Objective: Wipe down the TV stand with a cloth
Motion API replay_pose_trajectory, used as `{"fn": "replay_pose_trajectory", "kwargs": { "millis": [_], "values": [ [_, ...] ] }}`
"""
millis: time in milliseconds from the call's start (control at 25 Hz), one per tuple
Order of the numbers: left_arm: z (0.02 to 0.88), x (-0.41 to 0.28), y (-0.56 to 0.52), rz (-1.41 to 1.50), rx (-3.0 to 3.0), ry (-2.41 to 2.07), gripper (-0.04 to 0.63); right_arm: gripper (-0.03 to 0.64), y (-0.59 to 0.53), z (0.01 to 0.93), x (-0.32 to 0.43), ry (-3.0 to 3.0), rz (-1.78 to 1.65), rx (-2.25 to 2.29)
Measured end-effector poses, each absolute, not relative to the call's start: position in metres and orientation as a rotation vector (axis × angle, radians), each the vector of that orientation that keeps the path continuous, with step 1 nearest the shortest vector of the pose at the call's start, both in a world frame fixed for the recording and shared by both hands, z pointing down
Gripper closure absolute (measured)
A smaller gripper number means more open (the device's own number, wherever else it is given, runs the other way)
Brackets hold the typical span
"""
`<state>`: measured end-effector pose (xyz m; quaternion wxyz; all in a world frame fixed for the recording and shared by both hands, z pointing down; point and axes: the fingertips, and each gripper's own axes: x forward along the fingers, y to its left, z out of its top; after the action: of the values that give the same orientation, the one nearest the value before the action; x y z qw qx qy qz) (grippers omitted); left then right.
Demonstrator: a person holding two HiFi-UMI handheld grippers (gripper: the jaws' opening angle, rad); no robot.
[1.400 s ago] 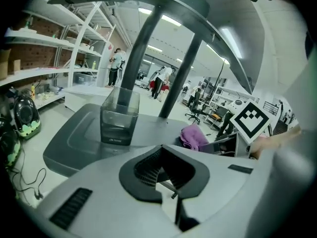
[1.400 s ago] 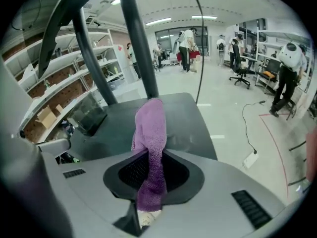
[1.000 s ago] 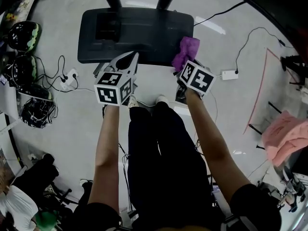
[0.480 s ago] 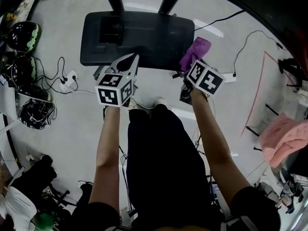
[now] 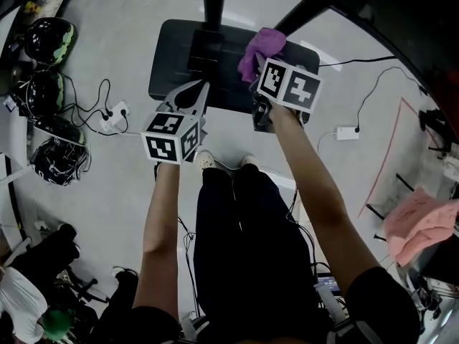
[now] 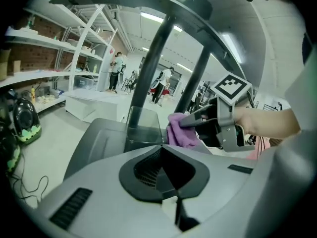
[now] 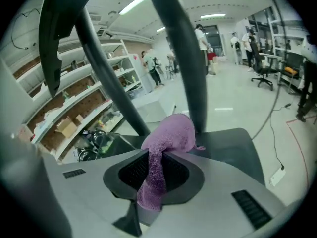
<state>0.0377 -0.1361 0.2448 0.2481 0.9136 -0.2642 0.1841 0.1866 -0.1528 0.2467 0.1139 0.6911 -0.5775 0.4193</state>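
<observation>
**Cloth in the grip, over the stand's base**

Top middle of the head view: purple cloth [image 5: 259,47], bunched and pinched in the right gripper [image 5: 256,69], fingers clenched on one fold of it. From the right gripper view, hanging in a limp roll from that pinch. Free end flopped forward towards the dark base of the TV stand [image 5: 172,56] and a slanting pole [image 7: 181,58]. Touching the base or just above it? Cannot tell from here.

Over at centre left, the left gripper [image 5: 192,92]: fingers closed together on nothing, poised above the near edge of the base, apart from the cloth.

Judging the cloth: soft, light, terry-looking, no stiffness whatever. Likely to fold, drag and bunch rather than slide flat. Best taken by a thick gathered fold, as here, with a good loose pad left beyond the fingers to press on the surface. Too little in the pinch, and likely to slip out on a hard stroke. Nothing fragile about it. Base itself looking rigid and smooth, probably heavy enough not to shift under a wipe.
</observation>
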Motion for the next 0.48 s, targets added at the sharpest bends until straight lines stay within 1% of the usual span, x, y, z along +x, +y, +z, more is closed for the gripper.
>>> {"fn": "replay_pose_trajectory", "kwargs": {
  "millis": [200,480],
  "values": [
    [0.252,0.005,-0.156,0.526,2.49,-0.771,0.589,0.532,-0.209,0.265,0.151,-1.803,1.239,1.855],
    [0.26,0.001,-0.159,0.543,2.486,-0.765,0.589,0.532,-0.235,0.306,0.162,-1.746,1.264,1.771]
  ]
}}
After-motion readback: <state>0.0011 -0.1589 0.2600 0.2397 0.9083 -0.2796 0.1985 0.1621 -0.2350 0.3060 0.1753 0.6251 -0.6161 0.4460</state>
